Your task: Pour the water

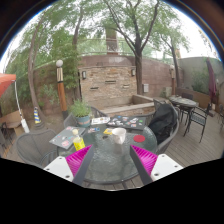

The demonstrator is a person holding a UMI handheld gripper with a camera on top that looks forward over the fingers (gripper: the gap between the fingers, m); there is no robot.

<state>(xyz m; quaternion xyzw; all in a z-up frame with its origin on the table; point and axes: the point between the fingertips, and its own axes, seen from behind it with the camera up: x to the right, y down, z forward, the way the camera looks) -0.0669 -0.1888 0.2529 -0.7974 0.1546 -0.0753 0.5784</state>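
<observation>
Outdoors, Above the Table's Rim

I see the gripper [113, 160] spread wide, holding nothing, over the round glass table [100, 168]. Cups [118, 134] stand beyond the fingers. A chair [165, 122] crowds the right edge; patio opens beyond.

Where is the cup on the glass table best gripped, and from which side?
Probably the cup by its sides at mid-height, approached straight ahead: it appears to stand upright on the table, just beyond the open gripper.
</observation>
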